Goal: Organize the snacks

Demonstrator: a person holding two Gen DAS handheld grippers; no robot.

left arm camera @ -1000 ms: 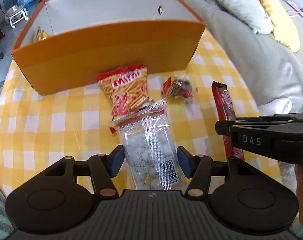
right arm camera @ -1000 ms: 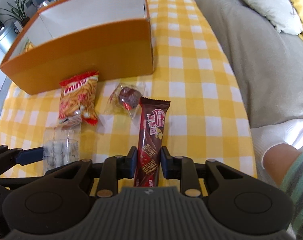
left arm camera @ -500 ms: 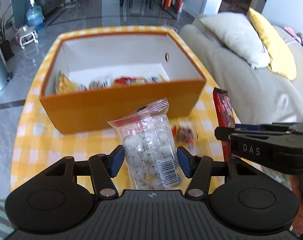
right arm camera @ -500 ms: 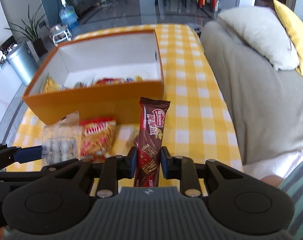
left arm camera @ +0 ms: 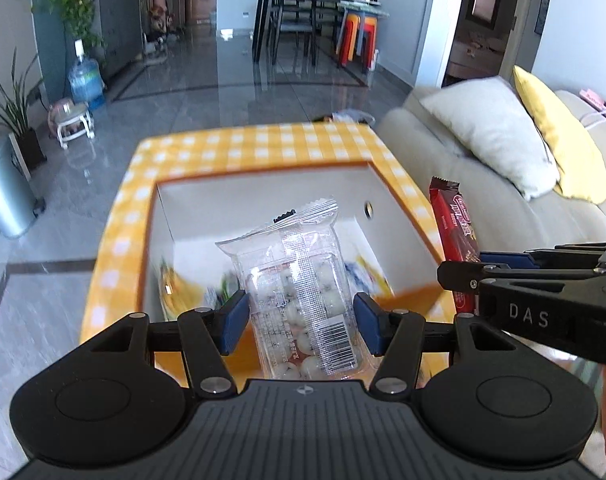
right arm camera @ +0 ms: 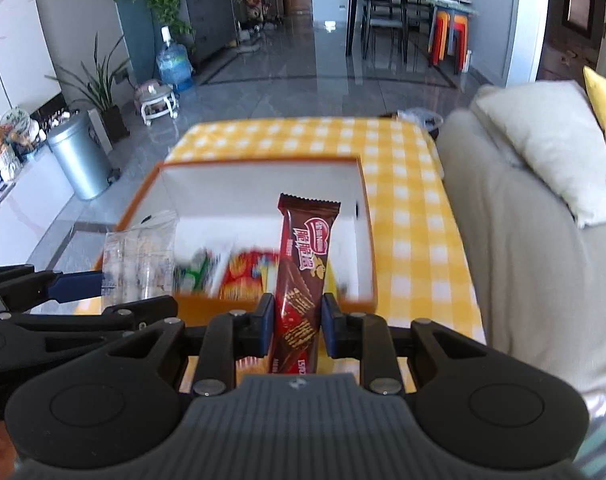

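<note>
Above the orange box (left arm camera: 419,236) at 12 o'clock on the desk (right arm camera: 403,216): left gripper (left arm camera: 299,318) fingers clamped on clear candy pack (left arm camera: 299,280), right gripper (right arm camera: 295,330) fingers clamped on chocolate wafer bar (right arm camera: 303,268); carry step, next likely lowering and releasing inside.

"DAS" in pale capitals is legible on the black side of the right gripper (left arm camera: 479,264), seen from the left wrist view. The clear candy bag (left arm camera: 303,280) carries a barcode label near its lower end, digits too small to read; small print beside it is also illegible. The brown wafer bar (right arm camera: 303,276) shows a red oval logo near its top and large Chinese characters below it, both too blurred to read for certain, plus upside-down white digits at the bottom edge that can't be made out reliably.
</note>
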